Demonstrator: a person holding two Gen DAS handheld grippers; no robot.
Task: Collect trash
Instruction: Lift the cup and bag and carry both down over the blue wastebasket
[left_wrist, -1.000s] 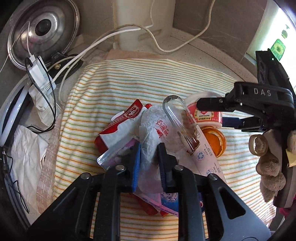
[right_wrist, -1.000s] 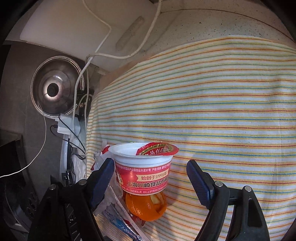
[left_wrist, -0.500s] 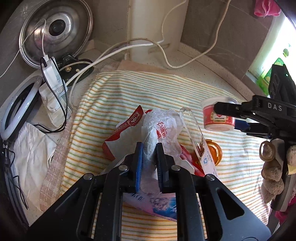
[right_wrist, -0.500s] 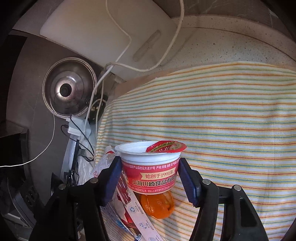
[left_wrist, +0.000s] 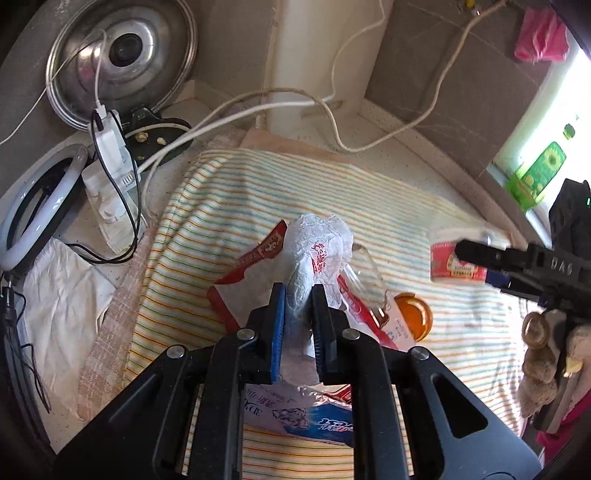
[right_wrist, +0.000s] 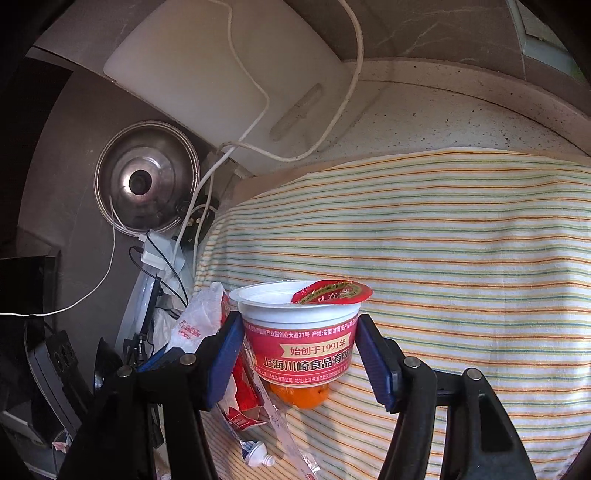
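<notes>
My left gripper (left_wrist: 299, 295) is shut on a crumpled white plastic bag (left_wrist: 319, 240) and holds it above the striped cloth (left_wrist: 229, 199). Under the bag lie a red wrapper (left_wrist: 251, 262), a clear plastic piece (left_wrist: 365, 258), a toothpaste box (left_wrist: 295, 413) and an orange peel (left_wrist: 415, 315). My right gripper (right_wrist: 299, 326) is shut on a red and white cup (right_wrist: 301, 343) with its foil lid peeled back. The cup hangs just above the orange peel (right_wrist: 301, 397). In the left wrist view the right gripper (left_wrist: 517, 260) carries the cup (left_wrist: 452, 264) at the right.
A steel pot lid (left_wrist: 122, 55) leans at the back left, beside a white cutting board (right_wrist: 221, 70). White cables (left_wrist: 332, 107), a charger (left_wrist: 107, 133) and a ring light (left_wrist: 33, 206) crowd the left side. A toothpaste tube (right_wrist: 255, 454) lies near the cloth's front edge.
The right jaws closed onto the cup and raised it off the orange peel. The left gripper tightened on the plastic bag and lifted it from the pile.
</notes>
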